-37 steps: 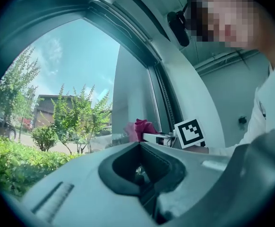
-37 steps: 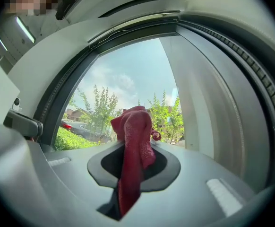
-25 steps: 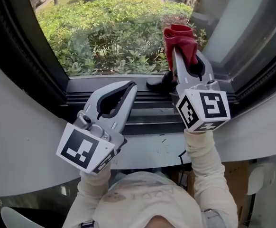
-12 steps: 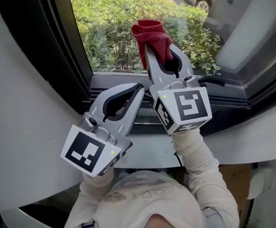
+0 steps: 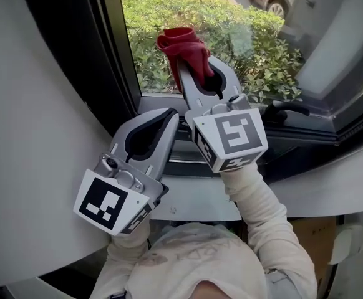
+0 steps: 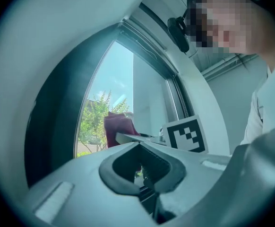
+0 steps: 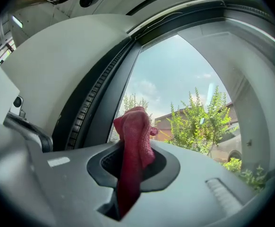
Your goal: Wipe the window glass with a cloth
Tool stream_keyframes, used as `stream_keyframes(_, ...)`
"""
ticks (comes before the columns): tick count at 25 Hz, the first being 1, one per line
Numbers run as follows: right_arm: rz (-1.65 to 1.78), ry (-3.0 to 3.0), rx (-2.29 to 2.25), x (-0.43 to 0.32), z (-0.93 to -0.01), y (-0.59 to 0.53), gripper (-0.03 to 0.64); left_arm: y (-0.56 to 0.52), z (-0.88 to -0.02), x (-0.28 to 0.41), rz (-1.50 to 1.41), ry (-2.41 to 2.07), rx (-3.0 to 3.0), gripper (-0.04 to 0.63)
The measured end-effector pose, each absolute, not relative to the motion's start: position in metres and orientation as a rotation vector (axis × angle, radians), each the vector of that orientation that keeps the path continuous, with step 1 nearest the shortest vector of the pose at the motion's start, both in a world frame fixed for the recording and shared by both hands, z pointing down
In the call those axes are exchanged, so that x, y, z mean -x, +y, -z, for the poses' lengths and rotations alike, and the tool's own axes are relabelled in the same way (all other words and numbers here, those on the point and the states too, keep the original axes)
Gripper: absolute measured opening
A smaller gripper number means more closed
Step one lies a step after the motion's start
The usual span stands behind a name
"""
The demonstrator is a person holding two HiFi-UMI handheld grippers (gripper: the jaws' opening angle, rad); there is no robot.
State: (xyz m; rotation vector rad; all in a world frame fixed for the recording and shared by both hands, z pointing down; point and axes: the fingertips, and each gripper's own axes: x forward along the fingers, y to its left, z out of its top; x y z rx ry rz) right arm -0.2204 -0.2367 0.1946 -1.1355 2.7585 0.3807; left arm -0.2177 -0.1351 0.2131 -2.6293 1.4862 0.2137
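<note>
Red cloth (image 5: 184,47), black window frame (image 5: 115,61), green bushes (image 5: 237,33); left gripper (image 5: 171,113) and right gripper (image 5: 181,73) grey, with black-and-white markers (image 5: 236,134).

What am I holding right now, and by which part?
The right gripper is shut on the red cloth, pinching a bunched fold, and a wad sticks out past the tips. The left gripper is shut and empty.

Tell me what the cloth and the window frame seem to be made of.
The cloth looks like red matte textile: a fine nubby weave shows. The frame looks dark and smooth, perhaps painted metal or plastic; I cannot tell which.
</note>
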Motion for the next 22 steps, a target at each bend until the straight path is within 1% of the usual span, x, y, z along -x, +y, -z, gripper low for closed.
stream_keyframes(5,-0.364,2.785,1.142,0.223,-0.211,-0.236,0.071,-0.135,-0.208,0.221,-0.207,1.494,2.624,0.002)
stream_keyframes(9,-0.377,2.798,1.148,0.208,-0.21,-0.238,0.071,-0.137,-0.208,0.211,-0.203,1.479,2.633,0.002)
stream_keyframes(14,-0.466,2.765,1.238,0.163,-0.203,-0.247,0.071,-0.146,-0.207,0.183,-0.197,1.439,2.656,0.002)
stream_keyframes(22,-0.506,2.682,1.347,0.076,-0.183,-0.259,0.072,-0.161,-0.203,0.119,-0.179,1.349,2.7,0.002)
